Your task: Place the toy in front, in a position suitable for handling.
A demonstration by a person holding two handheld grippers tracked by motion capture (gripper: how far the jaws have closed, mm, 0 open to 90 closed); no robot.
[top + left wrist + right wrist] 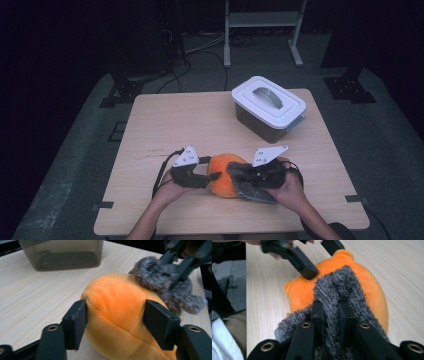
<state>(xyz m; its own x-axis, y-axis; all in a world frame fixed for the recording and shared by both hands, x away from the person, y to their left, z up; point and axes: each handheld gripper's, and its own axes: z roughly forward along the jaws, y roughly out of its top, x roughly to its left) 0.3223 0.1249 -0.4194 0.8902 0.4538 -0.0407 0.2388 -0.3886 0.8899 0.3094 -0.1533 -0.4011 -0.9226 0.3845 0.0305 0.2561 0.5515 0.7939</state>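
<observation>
Between the left claw (115, 322) pads sits the orange plush (117, 307).

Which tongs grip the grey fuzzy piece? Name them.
The right tongs: they pinch the grey fuzzy piece between nearly shut jaws. The left tongs instead straddle the orange plush.

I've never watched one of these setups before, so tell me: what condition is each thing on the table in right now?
Orange plush toy: lying on the table, squeezed from both sides.
Grey fuzzy cloth: draped over the toy, pinched in a fold.
Storage box: white lid on, handle flat.
Left gripper: jaws pressed on the toy.
Right gripper: jaws shut on the cloth.
</observation>
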